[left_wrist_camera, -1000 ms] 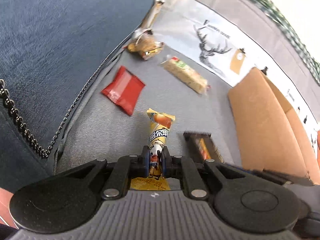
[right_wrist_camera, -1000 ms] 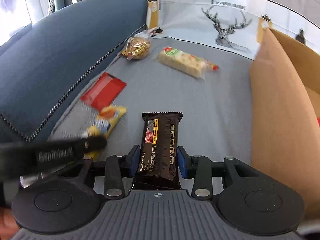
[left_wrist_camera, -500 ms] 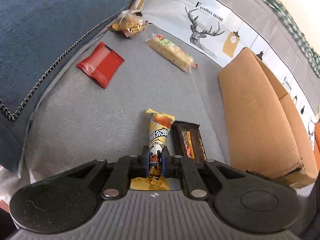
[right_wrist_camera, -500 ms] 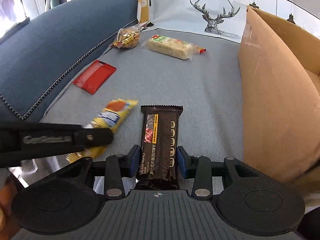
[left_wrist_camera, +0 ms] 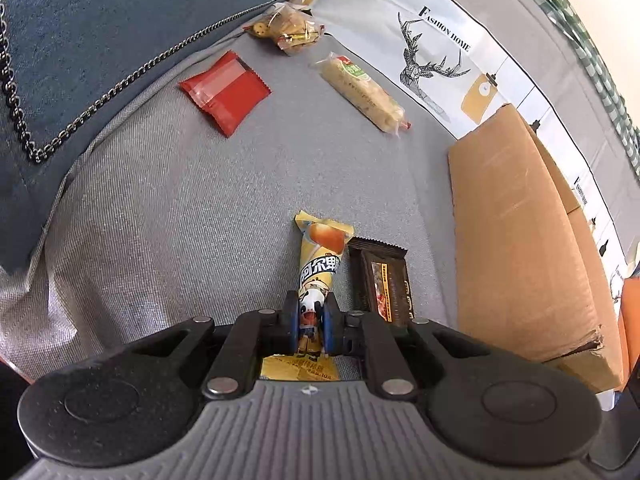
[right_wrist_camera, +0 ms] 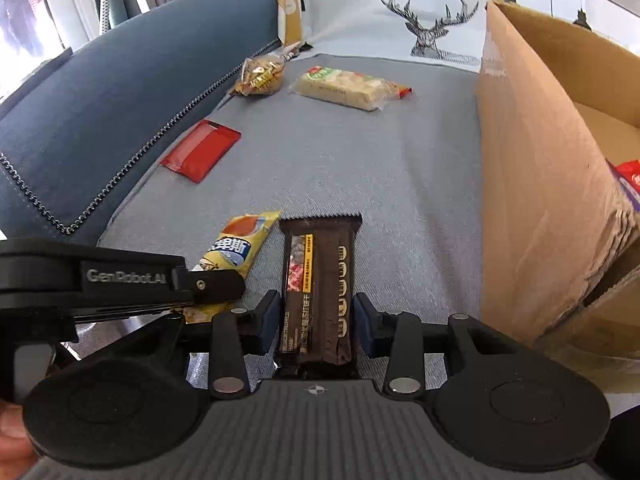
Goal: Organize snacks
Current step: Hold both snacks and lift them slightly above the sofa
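My left gripper (left_wrist_camera: 311, 318) is shut on a yellow snack packet (left_wrist_camera: 320, 256), which sticks out forward over the grey sofa seat. In the right wrist view that packet (right_wrist_camera: 236, 246) and the left gripper (right_wrist_camera: 208, 284) sit at the lower left. My right gripper (right_wrist_camera: 316, 322) is shut on a dark brown chocolate bar (right_wrist_camera: 318, 276), its blue pads pressing both long sides. The bar (left_wrist_camera: 382, 276) shows just right of the yellow packet in the left wrist view. An open cardboard box (right_wrist_camera: 552, 184) stands to the right.
On the seat lie a red packet (right_wrist_camera: 200, 154), a pale cracker pack (right_wrist_camera: 348, 88) and a clear bag of gold sweets (right_wrist_camera: 260, 76). A blue cushion with chain trim (right_wrist_camera: 120, 96) borders the left. A deer-print cushion (right_wrist_camera: 432, 20) stands behind. Red wrappers (right_wrist_camera: 628, 176) show inside the box.
Both grippers have moved back from the far snacks, keeping their packets; the two views have swung, so the box side and the back cushion show more.
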